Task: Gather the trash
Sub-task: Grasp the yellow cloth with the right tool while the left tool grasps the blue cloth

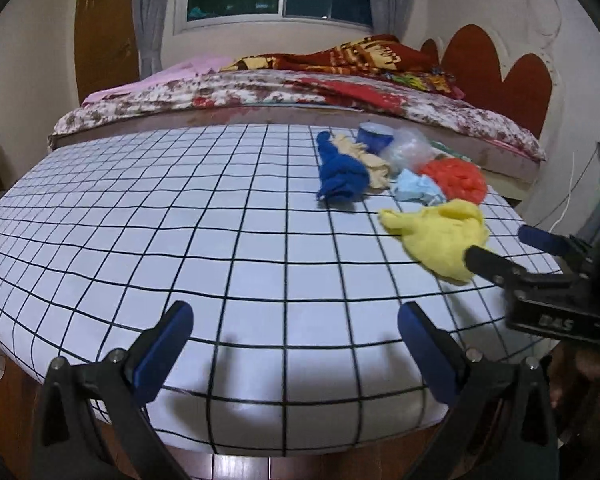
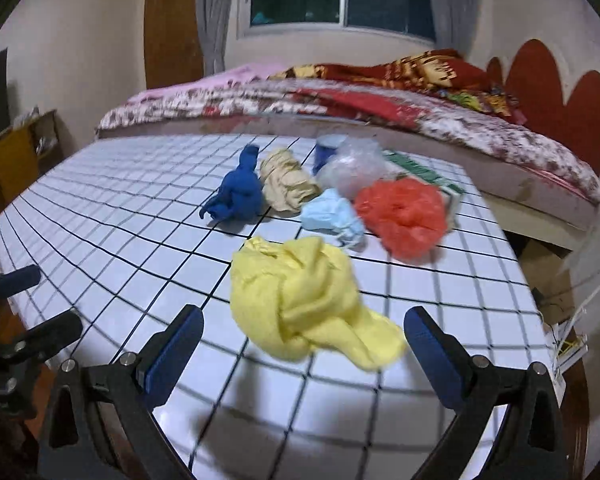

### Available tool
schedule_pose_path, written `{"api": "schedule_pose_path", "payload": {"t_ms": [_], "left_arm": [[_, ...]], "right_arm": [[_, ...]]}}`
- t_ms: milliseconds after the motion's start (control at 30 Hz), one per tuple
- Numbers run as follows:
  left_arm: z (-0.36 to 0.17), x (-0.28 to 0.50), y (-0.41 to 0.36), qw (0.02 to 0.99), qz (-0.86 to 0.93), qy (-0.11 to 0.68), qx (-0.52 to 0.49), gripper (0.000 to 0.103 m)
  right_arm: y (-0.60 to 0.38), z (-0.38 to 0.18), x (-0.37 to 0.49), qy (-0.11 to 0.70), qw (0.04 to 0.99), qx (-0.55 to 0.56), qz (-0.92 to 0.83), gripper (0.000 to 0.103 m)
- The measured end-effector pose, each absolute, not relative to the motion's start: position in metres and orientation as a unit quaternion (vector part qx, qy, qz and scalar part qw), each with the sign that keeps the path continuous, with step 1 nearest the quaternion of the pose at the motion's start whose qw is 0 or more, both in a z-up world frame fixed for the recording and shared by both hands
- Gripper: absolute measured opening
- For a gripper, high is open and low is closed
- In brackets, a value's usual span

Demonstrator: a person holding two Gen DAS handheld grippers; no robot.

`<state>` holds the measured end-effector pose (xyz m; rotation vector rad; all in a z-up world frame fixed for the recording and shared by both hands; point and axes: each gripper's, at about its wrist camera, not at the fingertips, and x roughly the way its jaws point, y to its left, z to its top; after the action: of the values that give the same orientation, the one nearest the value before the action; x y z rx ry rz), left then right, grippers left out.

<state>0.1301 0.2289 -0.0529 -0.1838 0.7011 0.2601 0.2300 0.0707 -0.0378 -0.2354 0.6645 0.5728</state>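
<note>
A yellow crumpled cloth [image 2: 300, 300] lies on the white grid-patterned table [image 2: 120, 220], just ahead of my open, empty right gripper [image 2: 304, 344]. Beyond it lie a light blue wad [image 2: 332, 214], an orange plastic bag [image 2: 404, 216], a blue cloth [image 2: 240, 192], a beige cloth [image 2: 288, 184], a clear plastic bag [image 2: 352, 168], a blue cup [image 2: 326, 150] and a green-white box [image 2: 424, 174]. My left gripper [image 1: 296, 336] is open and empty over the table's near edge. In the left wrist view the yellow cloth [image 1: 440, 232] lies at right, with the right gripper [image 1: 512, 252] beside it.
A bed [image 1: 260, 96] with floral sheets and a red blanket stands behind the table. A red headboard [image 1: 500, 76] is at the right. A wooden shelf [image 2: 16, 156] stands at the left wall. A cardboard box [image 2: 548, 276] sits on the floor right of the table.
</note>
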Motion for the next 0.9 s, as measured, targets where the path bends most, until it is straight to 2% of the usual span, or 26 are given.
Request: {"api": "schedule_pose_path", "payload": {"t_ms": [133,200,333,367,400,467,767,900], "left_arm": [[-0.055,0.138,0.237,0.924,0.130,0.349,-0.092,0.102],[-0.053,0.141,0.239,0.925,0.129,0.347,-0.088,0.102],[-0.051,0.149,0.235,0.927,0.117,0.347,-0.084,0.102],[-0.052,0.152,0.234,0.927,0.113,0.348,-0.082,0.102],[-0.052,0.155,0.232,0.927,0.110,0.349,-0.080,0.102],[-0.052,0.159,0.229,0.928,0.104,0.350,-0.080,0.102],[-0.053,0.199,0.222,0.927,0.092,0.357,-0.076,0.099],[-0.057,0.235,0.227,0.917,0.081,0.382,-0.085,0.089]], "right_arm": [[0.094,-0.049,0.253,0.348,0.886,-0.126,0.279,0.099],[0.100,-0.055,0.261,0.361,0.881,-0.126,0.280,0.085],[0.100,-0.063,0.271,0.382,0.872,-0.120,0.282,0.071],[0.098,-0.065,0.271,0.384,0.871,-0.118,0.284,0.057],[0.095,-0.066,0.270,0.382,0.871,-0.114,0.288,0.048],[0.088,-0.063,0.266,0.375,0.874,-0.105,0.291,0.042],[0.023,-0.039,0.269,0.336,0.915,-0.054,0.218,0.041],[-0.002,-0.033,0.292,0.341,0.923,-0.025,0.176,0.041]]}}
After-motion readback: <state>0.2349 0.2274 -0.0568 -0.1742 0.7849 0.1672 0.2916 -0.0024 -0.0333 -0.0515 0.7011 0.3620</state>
